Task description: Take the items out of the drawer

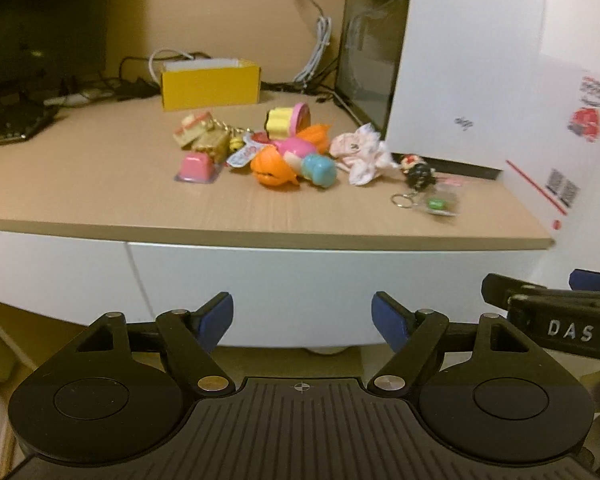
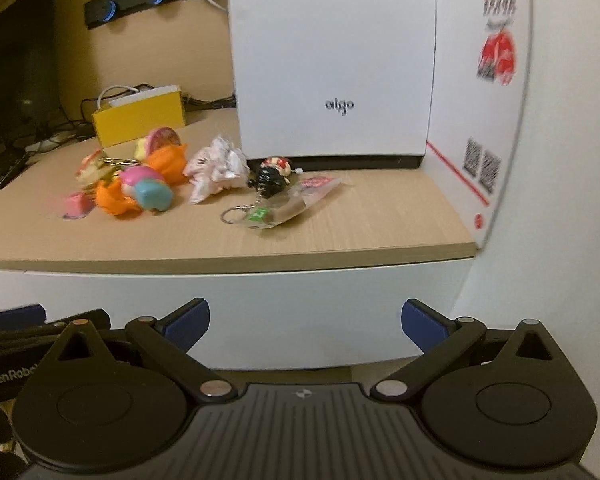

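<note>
A white drawer front (image 1: pixel 300 280) sits flush under the wooden desk top (image 1: pixel 100 184), also in the right wrist view as the drawer front (image 2: pixel 240 308). A heap of small toys lies on the desk: an orange and pink figure (image 1: pixel 284 160), a pink cube (image 1: pixel 198 166), gold keychains (image 1: pixel 204 136), crumpled tissue (image 1: pixel 360 152), a black figurine keychain (image 2: pixel 270 180) and a clear packet (image 2: pixel 296 204). My left gripper (image 1: pixel 303 308) hangs before the drawer front, open and empty. Beside it my right gripper (image 2: pixel 306 314) is open and empty too.
A white computer case (image 2: pixel 332 60) stands at the back right of the desk, with a white carton (image 2: pixel 484 120) beside it. A yellow box (image 1: pixel 210 86), cables (image 1: pixel 316 48) and a dark monitor (image 1: pixel 40 20) are behind the toys.
</note>
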`<control>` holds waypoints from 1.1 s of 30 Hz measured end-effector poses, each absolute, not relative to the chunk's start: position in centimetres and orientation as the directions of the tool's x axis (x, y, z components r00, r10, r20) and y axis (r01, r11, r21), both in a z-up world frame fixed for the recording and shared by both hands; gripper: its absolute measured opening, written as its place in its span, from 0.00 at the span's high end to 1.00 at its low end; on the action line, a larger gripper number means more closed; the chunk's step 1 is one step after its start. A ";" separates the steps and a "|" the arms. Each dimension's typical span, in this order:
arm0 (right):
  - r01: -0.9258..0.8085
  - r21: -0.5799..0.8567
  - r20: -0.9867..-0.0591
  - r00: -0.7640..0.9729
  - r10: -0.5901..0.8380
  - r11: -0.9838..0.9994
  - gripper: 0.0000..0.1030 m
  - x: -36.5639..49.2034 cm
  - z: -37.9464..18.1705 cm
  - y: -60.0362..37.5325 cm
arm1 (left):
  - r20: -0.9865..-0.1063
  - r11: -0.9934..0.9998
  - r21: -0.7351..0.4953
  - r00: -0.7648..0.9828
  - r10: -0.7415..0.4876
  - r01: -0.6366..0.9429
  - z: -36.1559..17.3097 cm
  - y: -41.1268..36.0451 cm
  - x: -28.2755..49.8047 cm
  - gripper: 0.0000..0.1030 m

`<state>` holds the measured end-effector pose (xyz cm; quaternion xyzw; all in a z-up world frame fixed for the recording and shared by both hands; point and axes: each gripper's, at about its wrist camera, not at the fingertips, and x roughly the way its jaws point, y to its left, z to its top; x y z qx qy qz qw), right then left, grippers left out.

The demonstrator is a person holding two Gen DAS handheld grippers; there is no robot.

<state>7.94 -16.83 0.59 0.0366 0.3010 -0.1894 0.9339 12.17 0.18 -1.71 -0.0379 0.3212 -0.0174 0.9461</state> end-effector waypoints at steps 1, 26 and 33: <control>0.374 -0.056 -0.573 0.747 -0.337 0.926 0.00 7.3 0.9 -16.5 | -0.607 0.996 -0.087 0.793 -0.058 0.006 -1.3 0.4 11.4 0.21; 0.301 -0.059 -0.619 0.737 -0.271 0.952 0.00 1.6 0.5 -12.0 | -0.603 0.991 -0.118 0.797 -0.020 -0.064 0.0 2.6 4.1 0.22; 0.298 -0.050 -0.621 0.739 -0.263 0.953 0.00 1.5 0.6 -11.7 | -0.597 0.990 -0.119 0.802 -0.015 -0.070 0.3 3.1 3.6 0.22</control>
